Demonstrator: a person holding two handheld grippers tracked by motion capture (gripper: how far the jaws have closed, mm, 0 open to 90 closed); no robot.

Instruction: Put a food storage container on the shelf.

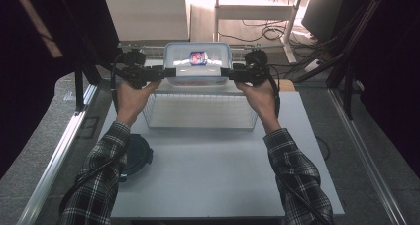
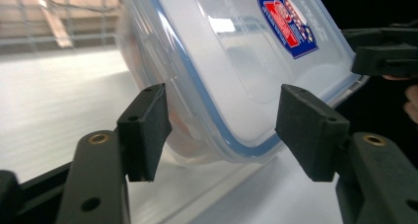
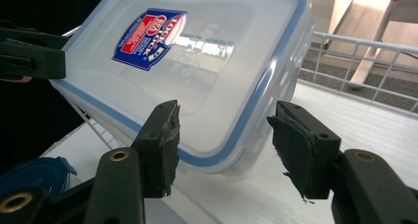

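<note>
I hold a clear plastic container (image 1: 198, 69) with a blue-edged lid between my two tools at the upper centre of the high frame, above the far edge of a white wire basket (image 1: 200, 112) that sits on the pale bench (image 1: 218, 170). My left tool (image 1: 168, 72) meets the container's left end, my right tool (image 1: 225, 73) its right end, each hand (image 1: 130, 97) gripping its handle from below.

In the left tool's own frame the container (image 2: 231, 71) fills the upper centre, tilted, its red and blue label (image 2: 286, 24) at upper right; a corner of it sits between the two black jaws, which stand apart, and I cannot tell whether the pads press on it.

In the right tool's frame the container (image 3: 197, 71) lies tilted across the upper centre, label (image 3: 148, 36) at upper left, a corner again between jaws that stand apart; contact there is also unclear. A dark blue round lid (image 1: 136, 153) rests on the bench at lower left of the high frame, beside my left sleeve.
</note>
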